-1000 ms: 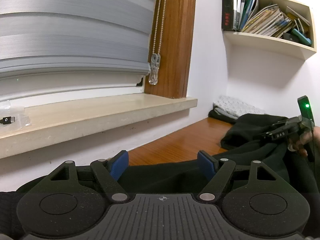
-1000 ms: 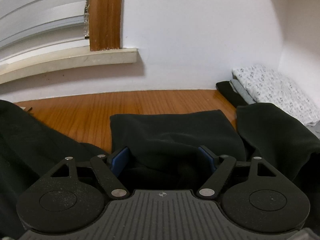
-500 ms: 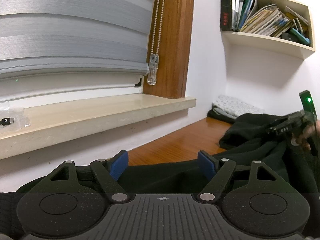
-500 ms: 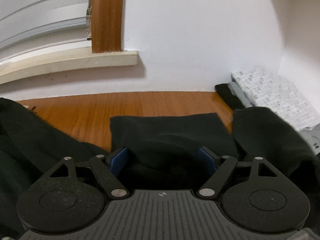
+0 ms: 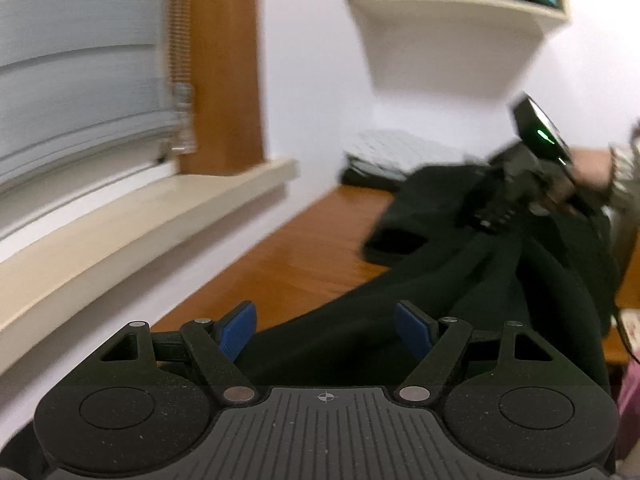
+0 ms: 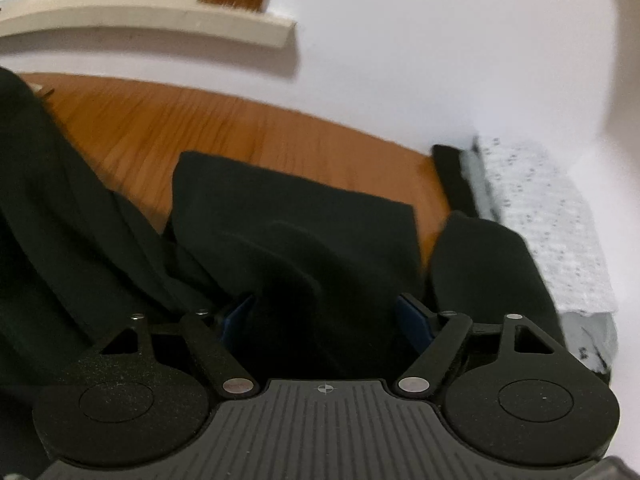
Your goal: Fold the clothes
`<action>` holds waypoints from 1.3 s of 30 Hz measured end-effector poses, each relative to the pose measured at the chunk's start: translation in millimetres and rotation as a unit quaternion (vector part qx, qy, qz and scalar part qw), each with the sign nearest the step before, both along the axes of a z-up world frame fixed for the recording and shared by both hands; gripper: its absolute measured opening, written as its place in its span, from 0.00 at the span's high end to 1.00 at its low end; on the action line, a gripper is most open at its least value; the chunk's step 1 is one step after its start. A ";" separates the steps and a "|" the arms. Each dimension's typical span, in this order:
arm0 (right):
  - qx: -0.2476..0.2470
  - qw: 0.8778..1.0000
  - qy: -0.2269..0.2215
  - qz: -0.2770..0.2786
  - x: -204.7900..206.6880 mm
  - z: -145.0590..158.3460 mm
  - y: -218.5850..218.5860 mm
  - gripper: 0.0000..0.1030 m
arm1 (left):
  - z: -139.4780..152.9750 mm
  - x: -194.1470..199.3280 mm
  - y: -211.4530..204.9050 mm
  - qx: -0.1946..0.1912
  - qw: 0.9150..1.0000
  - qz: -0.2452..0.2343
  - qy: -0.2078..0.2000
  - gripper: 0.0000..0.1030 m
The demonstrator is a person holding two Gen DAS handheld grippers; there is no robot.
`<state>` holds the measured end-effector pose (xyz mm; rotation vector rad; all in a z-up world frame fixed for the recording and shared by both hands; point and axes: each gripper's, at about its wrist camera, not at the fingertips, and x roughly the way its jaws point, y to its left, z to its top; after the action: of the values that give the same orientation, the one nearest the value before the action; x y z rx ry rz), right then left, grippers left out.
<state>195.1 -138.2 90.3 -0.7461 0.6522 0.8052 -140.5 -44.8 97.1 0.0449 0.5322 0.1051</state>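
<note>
Black, soft knit garment (image 5: 460, 280) sprawls in limp folds on the wooden tabletop (image 5: 288, 264) below the cream windowsill (image 5: 160, 208); it looks light and floppy, best pinched at an edge. Left gripper (image 5: 326, 330) stands unclenched over cloth, angled down. Right gripper (image 6: 326, 320) is closing around bunched fabric, tilted steeply.
</note>
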 end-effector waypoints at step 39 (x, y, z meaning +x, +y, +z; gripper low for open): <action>0.220 0.969 0.100 -0.040 57.8 3.3 -13.5 0.25 | 25.5 29.3 70.4 0.005 0.991 0.134 -0.020 0.32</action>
<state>252.9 -151.7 93.6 -0.2346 0.6483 0.9178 -111.2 25.6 122.5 -0.0201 0.4952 0.3703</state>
